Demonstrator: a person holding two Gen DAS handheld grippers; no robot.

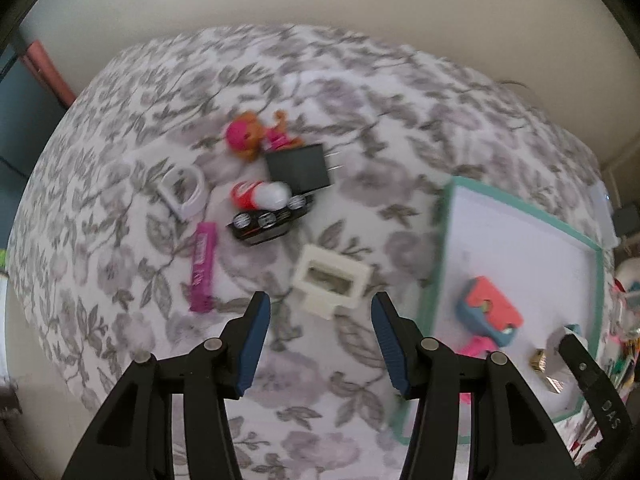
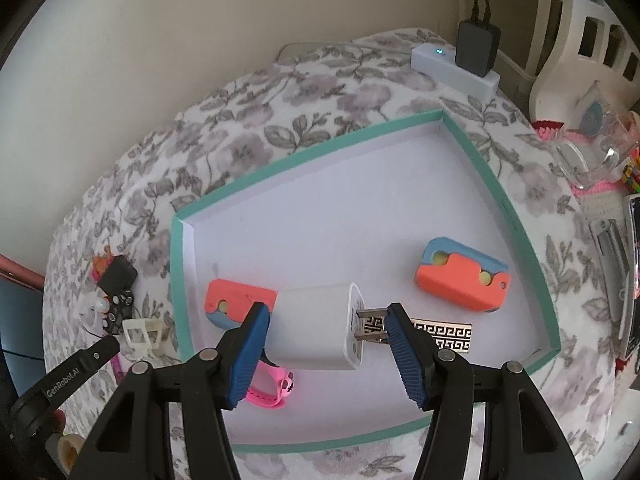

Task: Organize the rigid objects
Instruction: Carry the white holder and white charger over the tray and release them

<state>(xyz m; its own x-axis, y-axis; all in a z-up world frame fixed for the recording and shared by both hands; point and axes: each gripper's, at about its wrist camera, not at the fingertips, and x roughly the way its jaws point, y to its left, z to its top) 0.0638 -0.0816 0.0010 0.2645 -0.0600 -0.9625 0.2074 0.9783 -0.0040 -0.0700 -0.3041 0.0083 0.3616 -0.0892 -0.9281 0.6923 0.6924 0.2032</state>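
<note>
My right gripper (image 2: 328, 320) is shut on a white charger plug (image 2: 316, 332), one pad on its body and the other against its prongs. It hangs low over the teal-rimmed tray (image 2: 516, 216). Inside the tray lie two orange-and-blue blocks (image 2: 460, 280) (image 2: 236, 304), a pink watch (image 2: 276, 392) and a gold patterned strip (image 2: 444, 334). My left gripper (image 1: 320, 304) is open above the floral cloth, with a cream frame-shaped piece (image 1: 330, 284) just ahead of its fingertips. Beyond it lie a pink bar (image 1: 204, 264), a black toy car (image 1: 272, 220), a black charger (image 1: 298, 168) and a pink doll (image 1: 248, 136).
A red-and-white item (image 1: 260, 196) and a white ring-shaped piece (image 1: 184, 192) also lie on the cloth. A power strip (image 2: 452, 68) with a black adapter sits behind the tray. Clutter and a white chair stand past the cloth's right edge. A wall runs along the back.
</note>
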